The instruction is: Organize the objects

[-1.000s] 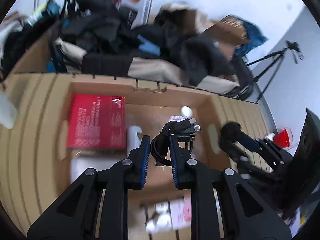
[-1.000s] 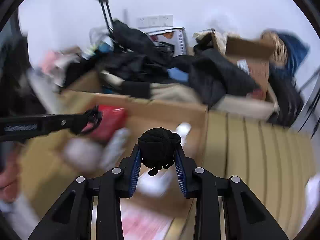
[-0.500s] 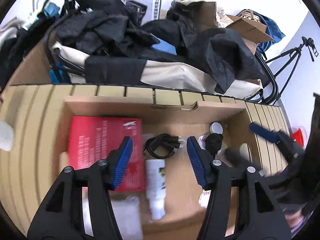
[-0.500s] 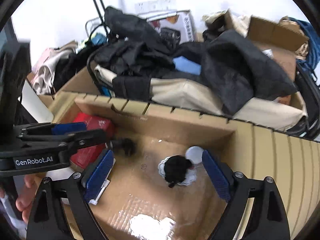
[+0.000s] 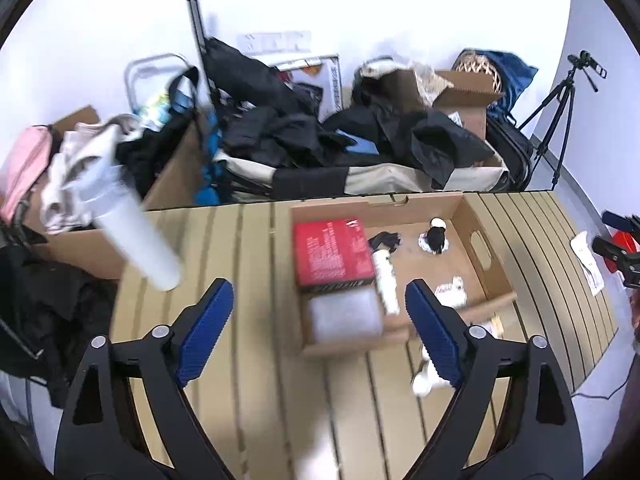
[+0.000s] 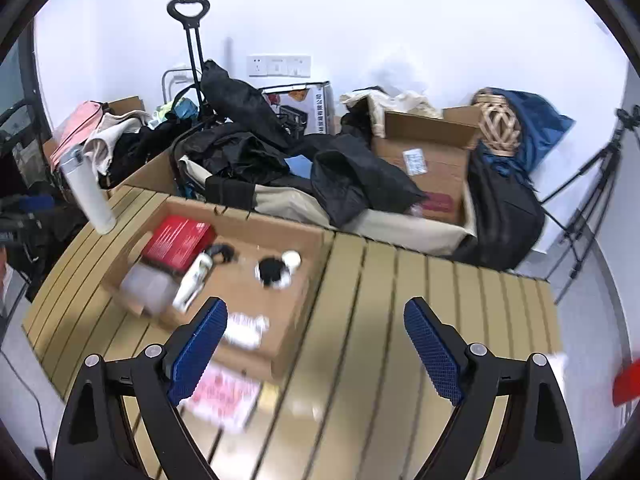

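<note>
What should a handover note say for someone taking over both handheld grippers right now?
Left gripper: empty, jaws opening.
Right gripper: open, empty.
In the shallow cardboard box: red rectangular box, white bottle, coiled black cable, black bundled cord.
Left out on the slatted tan table: tall white tumbler, pink-and-white packet.

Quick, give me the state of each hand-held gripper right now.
Left hand-held gripper: jaws opening wide, nothing between them.
Right hand-held gripper: open wide, holding nothing.
</note>
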A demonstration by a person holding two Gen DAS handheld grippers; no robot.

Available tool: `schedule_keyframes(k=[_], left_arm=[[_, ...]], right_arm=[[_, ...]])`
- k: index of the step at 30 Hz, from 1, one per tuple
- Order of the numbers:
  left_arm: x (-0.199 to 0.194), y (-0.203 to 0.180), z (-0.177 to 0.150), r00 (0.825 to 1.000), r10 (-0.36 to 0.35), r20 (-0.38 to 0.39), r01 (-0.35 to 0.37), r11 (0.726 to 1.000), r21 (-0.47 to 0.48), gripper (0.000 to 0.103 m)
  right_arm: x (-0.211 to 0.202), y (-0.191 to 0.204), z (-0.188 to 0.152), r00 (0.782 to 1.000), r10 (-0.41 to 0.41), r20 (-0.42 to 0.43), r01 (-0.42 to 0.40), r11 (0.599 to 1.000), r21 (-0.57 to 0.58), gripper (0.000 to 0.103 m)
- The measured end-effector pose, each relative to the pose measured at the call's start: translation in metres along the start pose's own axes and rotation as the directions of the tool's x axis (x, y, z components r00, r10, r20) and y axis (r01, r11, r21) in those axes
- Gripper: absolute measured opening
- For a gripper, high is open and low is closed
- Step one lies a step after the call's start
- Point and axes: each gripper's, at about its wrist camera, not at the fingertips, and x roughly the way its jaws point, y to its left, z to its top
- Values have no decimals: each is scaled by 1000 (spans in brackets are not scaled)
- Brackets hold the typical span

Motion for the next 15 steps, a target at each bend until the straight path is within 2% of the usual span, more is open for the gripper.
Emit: schedule_keyframes(k=[4, 6, 8, 11, 13, 15], left_arm=[[-50, 10, -34, 998, -36, 45, 36, 999, -14, 92], [-69, 5, -54, 996, -68, 56, 67, 997, 25, 98], [-84, -5, -74, 994, -91, 62, 84, 992, 99, 98], [-106, -13, -104, 992, -75, 101, 58, 985, 164, 98], [-117, -12, -126, 992, -58, 111, 43, 989, 138, 100], [-123, -11, -151, 993, -80, 91, 71, 993, 98, 101]], right_arm=[[-54, 5, -48, 1000, 16, 19, -17, 999, 36, 93], [-78, 16, -76, 998, 44, 43, -46, 998, 46, 93], [-101, 31, -105, 996, 54, 72, -57, 997, 52, 93], [-122, 56, -139, 995, 38, 87, -43, 998, 56, 93], [-126, 66, -151, 995, 41, 96, -48, 997, 65, 93], [-123, 79, -162, 993, 72, 94, -81, 992, 96, 93]])
